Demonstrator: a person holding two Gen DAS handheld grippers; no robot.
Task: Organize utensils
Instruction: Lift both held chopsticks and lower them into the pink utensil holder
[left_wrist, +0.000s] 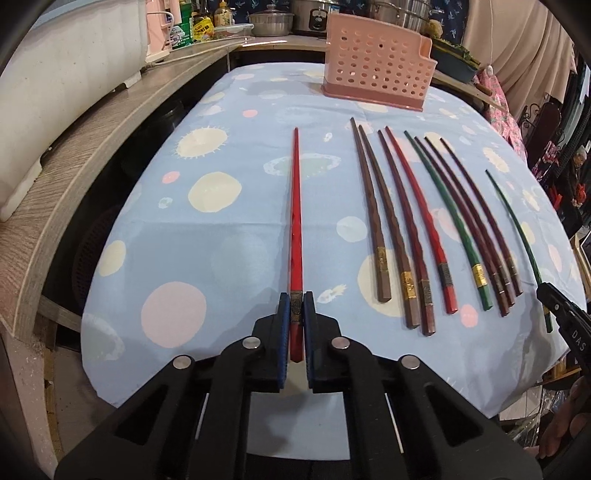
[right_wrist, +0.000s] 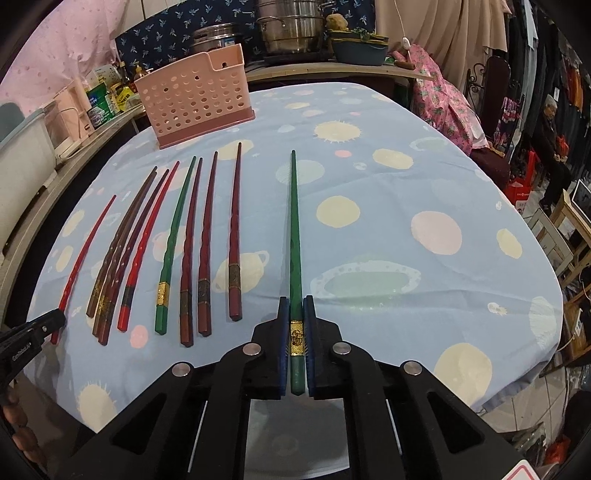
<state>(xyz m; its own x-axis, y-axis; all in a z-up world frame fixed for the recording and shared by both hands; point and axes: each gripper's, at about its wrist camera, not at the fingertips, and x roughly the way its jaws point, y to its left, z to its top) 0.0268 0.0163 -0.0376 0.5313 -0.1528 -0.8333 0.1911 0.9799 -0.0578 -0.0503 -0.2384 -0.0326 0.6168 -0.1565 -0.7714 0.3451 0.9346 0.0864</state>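
Chopsticks: ten lie or are held over the blue patterned tablecloth (left_wrist: 236, 236), thick ends toward the cameras, tips toward 12 o'clock.
Red chopstick (left_wrist: 295, 221): set apart at the 9 o'clock side of the row; its banded thick end sits between the blue pads of the left gripper (left_wrist: 297, 306). Tip points at 12 o'clock.
Left gripper state: pressed together, pinching the red chopstick near the band; a grip at the heavy end probably keeps the long shaft from swinging.
Green chopstick (right_wrist: 294, 236): apart at the 3 o'clock side of the row; its gold band lies between the pads of the right gripper (right_wrist: 296, 314).
Right gripper state: closed on the green chopstick at its thick end.
Resting or lifted: cannot tell for either held stick.
Middle group (left_wrist: 436, 229): eight chopsticks in brown, maroon, red and green, side by side and roughly parallel, untouched; a second red and a second green among them suggest mates for the held ones.
Pink holder (left_wrist: 376, 59): perforated basket upright at 12 o'clock, beyond the tips; the likely destination. Its interior is hidden.
Alignment: both held sticks point toward the far edge, so a forward carry and tip-up turn would seem to suit insertion.
Stage: judged early, with most sticks not yet stowed.
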